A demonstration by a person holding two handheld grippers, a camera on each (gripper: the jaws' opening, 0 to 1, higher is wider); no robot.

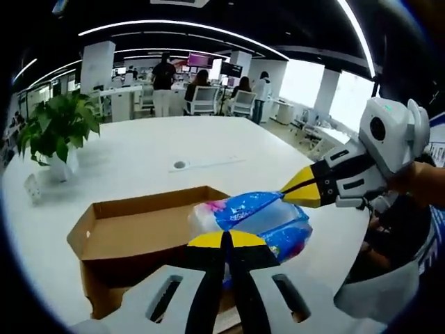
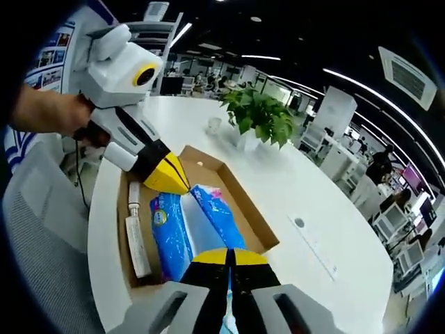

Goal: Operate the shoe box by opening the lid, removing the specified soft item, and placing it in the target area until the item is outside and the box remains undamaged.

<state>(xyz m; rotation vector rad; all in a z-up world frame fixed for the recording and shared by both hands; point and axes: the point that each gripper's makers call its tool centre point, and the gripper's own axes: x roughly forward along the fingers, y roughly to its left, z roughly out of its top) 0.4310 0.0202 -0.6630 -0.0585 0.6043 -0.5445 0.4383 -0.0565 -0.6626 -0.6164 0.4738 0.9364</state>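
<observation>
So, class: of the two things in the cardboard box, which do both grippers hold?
The blue plastic pack, pinched at opposite ends; the slim white tube lies untouched beside it.

You're in an open-plan office. Behind your white counter [image 1: 139,149] are desks, office chairs [image 1: 203,99], monitors [image 1: 199,60] and strip ceiling lights [image 1: 174,26].

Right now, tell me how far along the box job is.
Done: the box is open. In hand: both tongs, left and right, are shut on opposite ends of the blue pack, holding it over the box. Left: carry it clear and set it on the table.
</observation>
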